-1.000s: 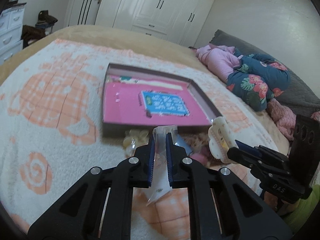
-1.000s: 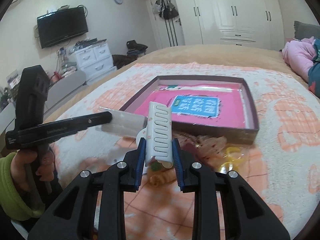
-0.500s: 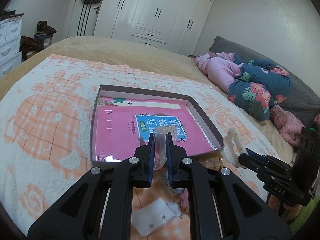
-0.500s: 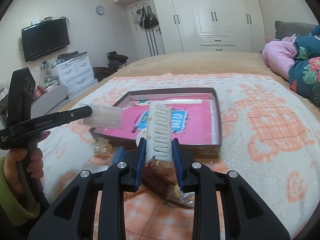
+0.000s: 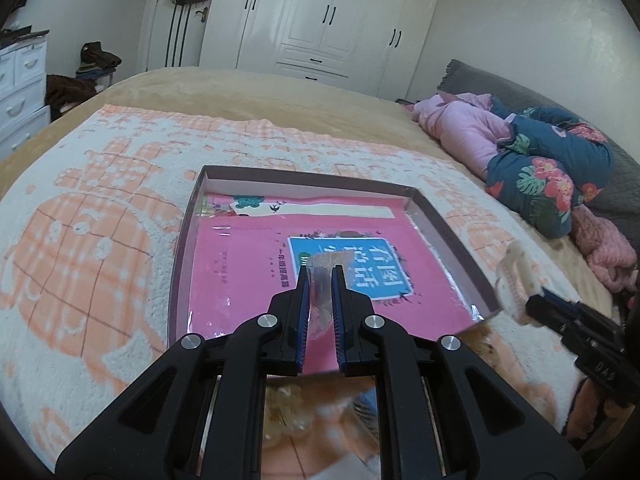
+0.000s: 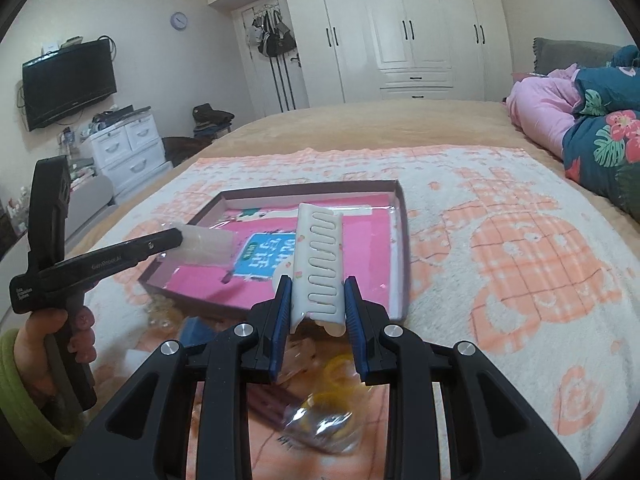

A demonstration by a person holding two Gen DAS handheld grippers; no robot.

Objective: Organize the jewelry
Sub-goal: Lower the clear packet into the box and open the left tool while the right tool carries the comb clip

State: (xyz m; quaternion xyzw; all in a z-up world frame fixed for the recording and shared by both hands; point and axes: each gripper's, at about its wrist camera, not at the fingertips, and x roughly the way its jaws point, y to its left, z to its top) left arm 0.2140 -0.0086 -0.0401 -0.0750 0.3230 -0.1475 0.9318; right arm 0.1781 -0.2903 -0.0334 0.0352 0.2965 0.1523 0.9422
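Observation:
My left gripper (image 5: 320, 276) is shut on a small clear plastic bag (image 5: 325, 276) and holds it above the near part of the shallow box (image 5: 182, 240) with a pink book (image 5: 248, 264) inside. In the right wrist view the same bag (image 6: 206, 246) hangs over the box's left edge (image 6: 184, 228). My right gripper (image 6: 316, 292) is shut on a white hair claw clip (image 6: 320, 268), held upright just short of the box's near edge. The clip also shows at the right of the left wrist view (image 5: 514, 276).
Loose clear bags with yellow and pink accessories (image 6: 324, 416) lie on the orange-and-white blanket (image 6: 520, 264) below both grippers. Folded pink and floral clothes (image 5: 532, 160) lie at the right of the bed. A wardrobe (image 6: 400, 28) and drawers (image 6: 128, 148) stand beyond.
Both grippers have risen from the pile and moved forward toward the box. The left gripper's bag is now over the box; the clip has come near its front edge.

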